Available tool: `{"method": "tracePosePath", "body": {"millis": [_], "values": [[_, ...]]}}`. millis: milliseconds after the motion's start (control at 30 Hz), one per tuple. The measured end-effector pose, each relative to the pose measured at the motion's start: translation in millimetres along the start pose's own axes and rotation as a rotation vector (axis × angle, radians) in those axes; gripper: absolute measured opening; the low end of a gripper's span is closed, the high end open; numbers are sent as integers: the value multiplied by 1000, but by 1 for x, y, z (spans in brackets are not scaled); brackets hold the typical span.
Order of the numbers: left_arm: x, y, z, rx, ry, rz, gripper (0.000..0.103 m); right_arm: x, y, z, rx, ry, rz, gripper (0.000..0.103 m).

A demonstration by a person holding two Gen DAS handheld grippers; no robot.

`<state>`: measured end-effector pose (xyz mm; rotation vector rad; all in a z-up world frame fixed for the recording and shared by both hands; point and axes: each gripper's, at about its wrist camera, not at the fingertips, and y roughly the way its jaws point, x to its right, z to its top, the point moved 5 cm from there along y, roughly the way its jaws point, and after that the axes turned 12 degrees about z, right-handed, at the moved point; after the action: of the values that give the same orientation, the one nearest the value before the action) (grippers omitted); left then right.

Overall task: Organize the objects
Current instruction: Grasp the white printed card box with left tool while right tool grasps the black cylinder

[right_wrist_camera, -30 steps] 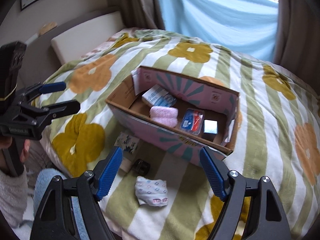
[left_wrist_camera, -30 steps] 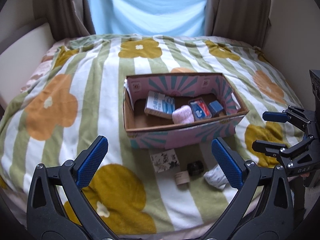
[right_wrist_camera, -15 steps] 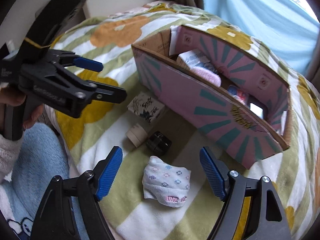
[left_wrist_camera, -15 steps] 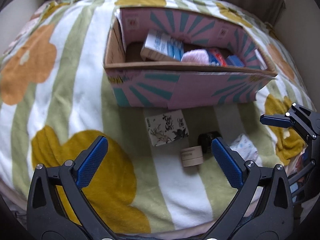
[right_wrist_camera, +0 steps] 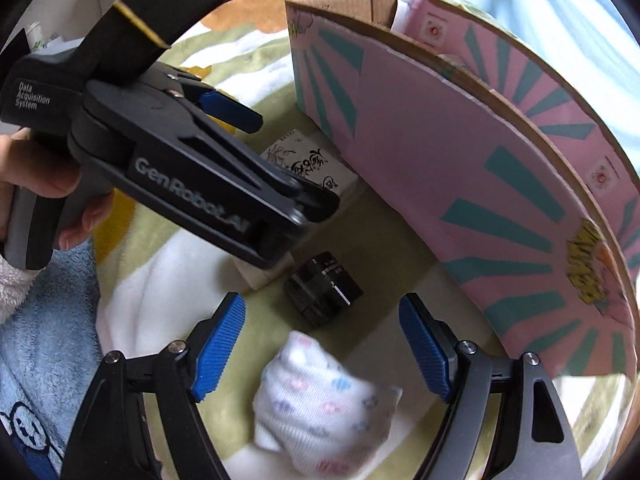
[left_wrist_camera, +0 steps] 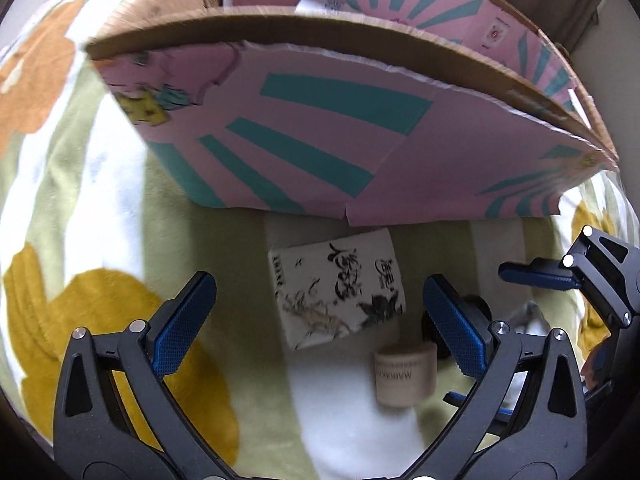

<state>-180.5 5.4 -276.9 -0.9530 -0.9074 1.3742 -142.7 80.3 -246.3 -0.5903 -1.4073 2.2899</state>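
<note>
A white box with black ink drawings (left_wrist_camera: 338, 288) lies on the flowered blanket (left_wrist_camera: 100, 184), just in front of the pink and teal cardboard box (left_wrist_camera: 320, 140). My left gripper (left_wrist_camera: 318, 324) hangs open over it, a finger on each side, not touching. A beige jar (left_wrist_camera: 404, 376) and a black jar (left_wrist_camera: 476, 308) lie to its right. In the right wrist view my right gripper (right_wrist_camera: 320, 346) straddles a rolled white sock (right_wrist_camera: 320, 400). Its jaws are closing, and the pads stand clear of the sock. The black jar (right_wrist_camera: 324, 288) sits just beyond.
The cardboard box wall (right_wrist_camera: 460, 160) rises close behind the small items. The left gripper (right_wrist_camera: 280, 156), held by a person's hand (right_wrist_camera: 36, 184), covers part of the patterned box (right_wrist_camera: 316, 168). Blue clothing (right_wrist_camera: 48, 320) lies at the bed's near edge.
Both grippers have dropped and tilted down toward the items in front of the cardboard box, which now fills the upper view. The right jaws have narrowed slightly around the sock.
</note>
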Motion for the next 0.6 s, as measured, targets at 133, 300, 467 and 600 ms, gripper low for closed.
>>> {"method": "tracePosePath", "body": {"millis": [133, 300, 467, 600], "values": [[7, 10, 3, -6, 2, -4, 103, 4, 7, 0, -23, -21, 8, 61], [14, 17, 4, -4, 14, 11, 102, 5, 12, -2, -33, -27, 33, 51], [14, 19, 3, -5, 17, 41, 91, 6, 15, -1, -21, -10, 47, 43], [10, 17, 3, -1, 12, 49, 75, 6, 13, 0, -8, 1, 49, 42]]}}
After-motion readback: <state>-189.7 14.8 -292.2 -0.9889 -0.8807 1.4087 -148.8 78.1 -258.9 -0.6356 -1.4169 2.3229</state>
